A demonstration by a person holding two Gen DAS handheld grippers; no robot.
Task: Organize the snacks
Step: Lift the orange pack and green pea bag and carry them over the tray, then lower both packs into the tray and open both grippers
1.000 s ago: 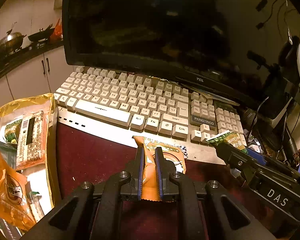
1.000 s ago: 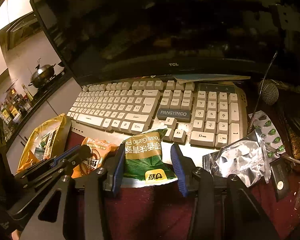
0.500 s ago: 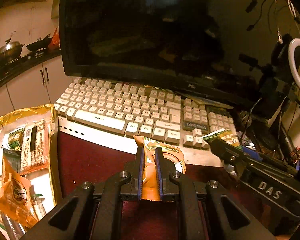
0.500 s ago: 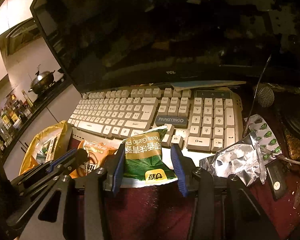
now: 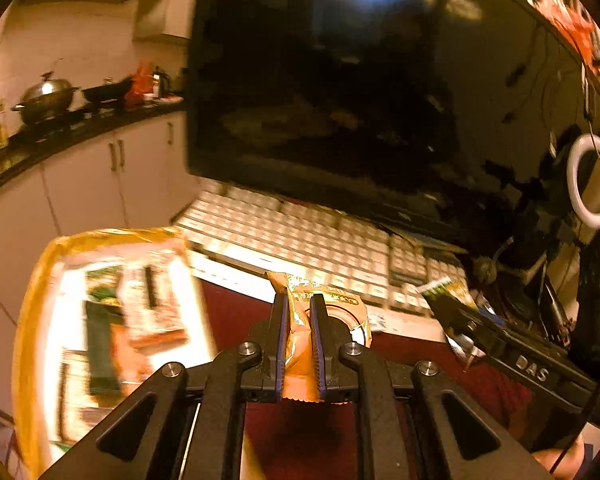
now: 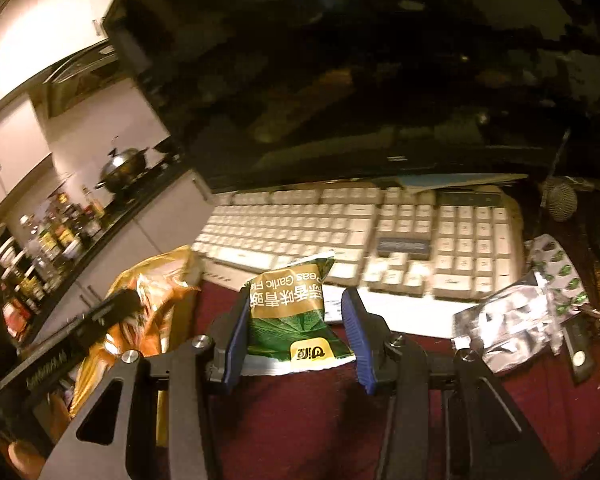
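Observation:
My left gripper (image 5: pixel 299 300) is shut on an orange snack packet (image 5: pixel 298 332), pinched upright between the blue pads and held off the dark red tabletop (image 5: pixel 228 312). To its left lies an open yellow bag (image 5: pixel 40 280) with several snack packets inside, blurred by motion. My right gripper (image 6: pixel 296 300) is shut on a green garlic pea packet (image 6: pixel 288 320), which sits between the pads and is lifted clear of the table. In the left wrist view the right gripper and its green packet (image 5: pixel 446 290) show at the right.
A white keyboard (image 6: pixel 340 224) lies under a dark monitor (image 5: pixel 360 80) at the back. A silver foil pouch (image 6: pixel 508 328), a blister pack (image 6: pixel 556 264) and a microphone (image 6: pixel 560 200) crowd the right. A ring light (image 5: pixel 594 180) stands far right. Kitchen counter behind left.
Both grippers have risen with their packets, away from the keyboard. The left one swung toward the yellow bag, which now looms larger and blurred at its left.

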